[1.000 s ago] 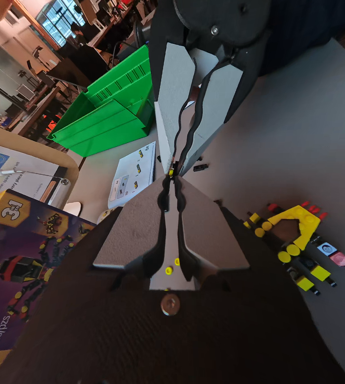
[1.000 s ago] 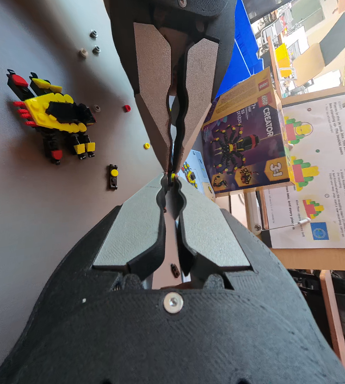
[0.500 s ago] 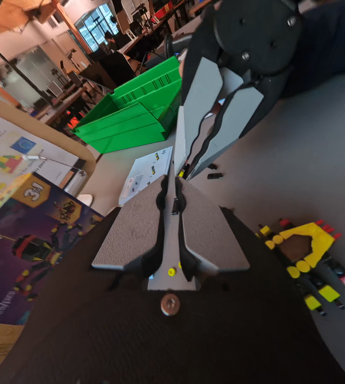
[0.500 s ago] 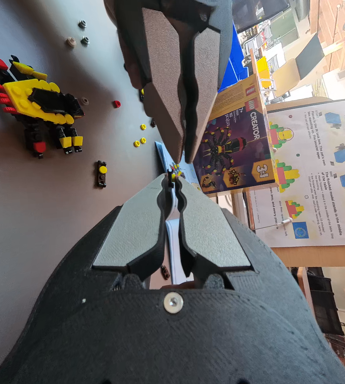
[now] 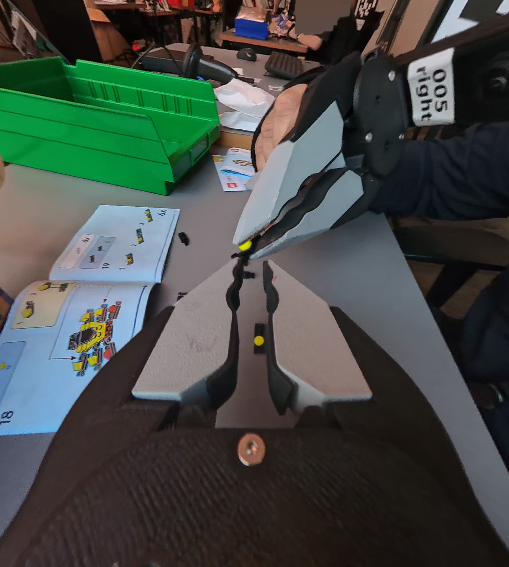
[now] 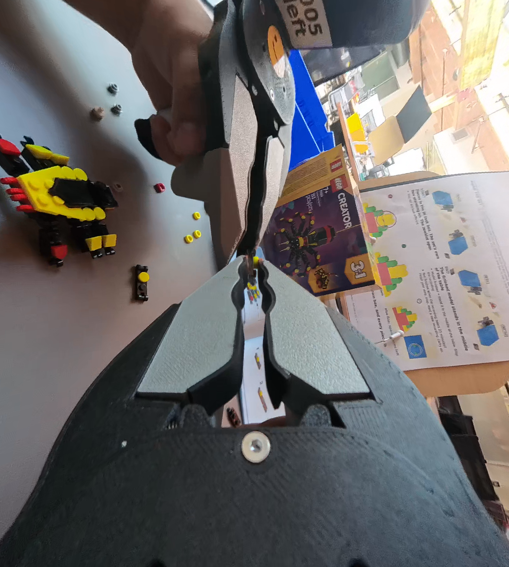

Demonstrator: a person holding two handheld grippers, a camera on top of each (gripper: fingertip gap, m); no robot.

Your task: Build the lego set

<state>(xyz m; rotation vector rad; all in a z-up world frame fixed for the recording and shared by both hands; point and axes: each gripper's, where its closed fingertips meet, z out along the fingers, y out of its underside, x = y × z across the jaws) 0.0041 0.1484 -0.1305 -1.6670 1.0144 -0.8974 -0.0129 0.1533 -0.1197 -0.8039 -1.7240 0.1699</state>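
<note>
Opening is the change: half a second ago the left tool (image 5: 251, 264) was pinched together, and now its jaws stand slightly apart with nothing clearly between them. My right tool (image 6: 251, 267) is clamped on the small black piece with a yellow stud (image 5: 245, 245), which sits just past the left tool's tips, the two tools nearly tip to tip. I cannot tell the piece's long axis. The right tool is plainly the nearer, so I judge it carries the piece on to the part-built model (image 6: 63, 196), well apart on the desk (image 5: 354, 276). Writing shows on a white label on each tool, the set box (image 6: 317, 233) and the open booklet (image 5: 63, 337); I leave it unquoted.
</note>
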